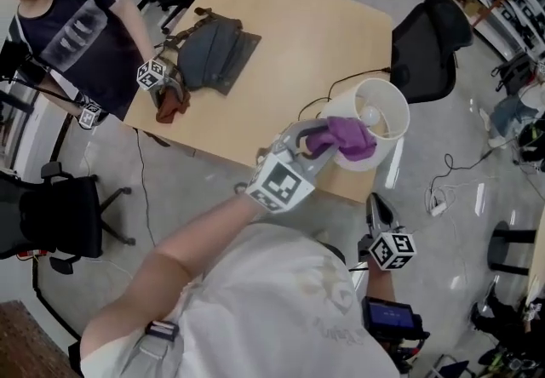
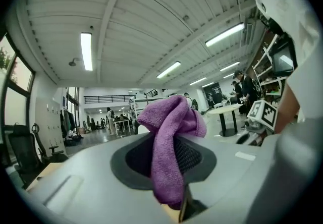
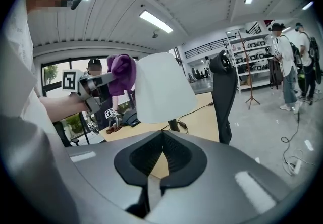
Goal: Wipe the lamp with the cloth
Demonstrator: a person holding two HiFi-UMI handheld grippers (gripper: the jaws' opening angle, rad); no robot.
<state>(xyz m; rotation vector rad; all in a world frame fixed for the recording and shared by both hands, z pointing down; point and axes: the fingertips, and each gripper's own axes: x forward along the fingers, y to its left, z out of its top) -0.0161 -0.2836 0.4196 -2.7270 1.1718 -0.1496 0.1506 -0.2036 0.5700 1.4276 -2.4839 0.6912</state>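
Note:
The lamp (image 1: 368, 119) has a white shade and stands at the near right corner of the wooden table (image 1: 289, 44). My left gripper (image 1: 328, 140) is shut on a purple cloth (image 1: 347, 138). The cloth lies against the near rim of the shade. In the left gripper view the cloth (image 2: 171, 127) hangs bunched between the jaws of that gripper (image 2: 164, 156). My right gripper (image 1: 375, 202) sits lower, off the table's near edge, jaws together with nothing between them. From the right gripper view (image 3: 160, 140) the shade (image 3: 164, 87) is straight ahead, with the cloth (image 3: 121, 72) at its left side.
A grey bag (image 1: 213, 44) lies on the table's far left, where another person (image 1: 77, 19) holds two grippers (image 1: 152, 74). A black cable (image 1: 341, 83) runs across the table to the lamp. Black chairs stand at the right (image 1: 430, 40) and left (image 1: 60, 214).

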